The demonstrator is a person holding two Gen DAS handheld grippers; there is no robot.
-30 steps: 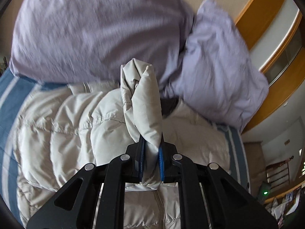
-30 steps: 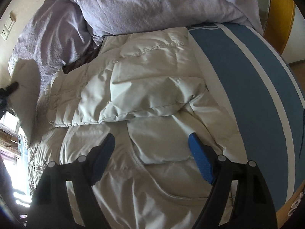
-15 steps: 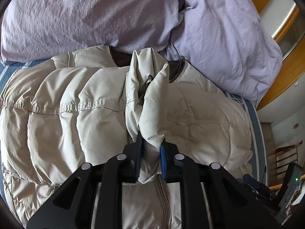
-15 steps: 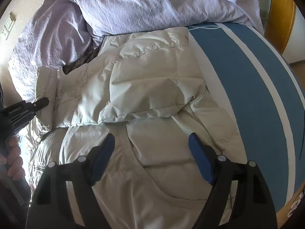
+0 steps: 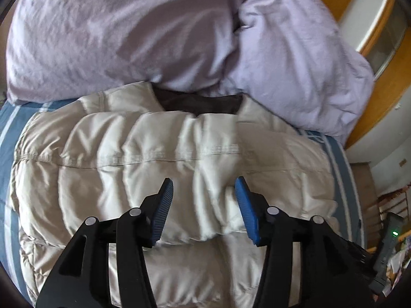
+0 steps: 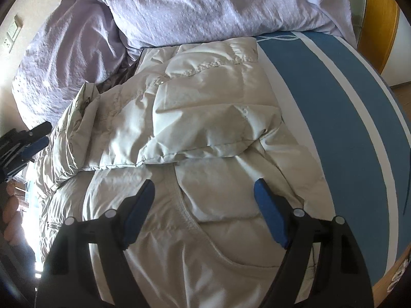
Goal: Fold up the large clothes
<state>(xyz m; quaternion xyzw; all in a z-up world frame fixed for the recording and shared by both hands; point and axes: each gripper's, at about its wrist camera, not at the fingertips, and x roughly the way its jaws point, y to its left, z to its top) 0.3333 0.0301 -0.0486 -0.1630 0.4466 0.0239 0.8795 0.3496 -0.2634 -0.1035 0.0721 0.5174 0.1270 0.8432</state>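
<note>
A beige quilted puffer jacket lies spread on the bed, its dark-lined collar toward the pillows. One sleeve now lies folded across the chest. My left gripper hovers just above that sleeve with its jaws opening; the pads are off the fabric, which lies below and between them. In the right wrist view the jacket shows its other sleeve folded across, and my right gripper stands open over the lower body, holding nothing. The left gripper shows at that view's left edge.
Two lilac pillows press against the jacket's collar end. A blue bedsheet with white stripes lies bare to the right of the jacket. A wooden frame edges the bed. A person's hand appears at the left edge.
My left gripper carried the pinched sleeve down across the jacket, then let it go; the sleeve now lies flat on the chest. The right gripper stayed put and open.
</note>
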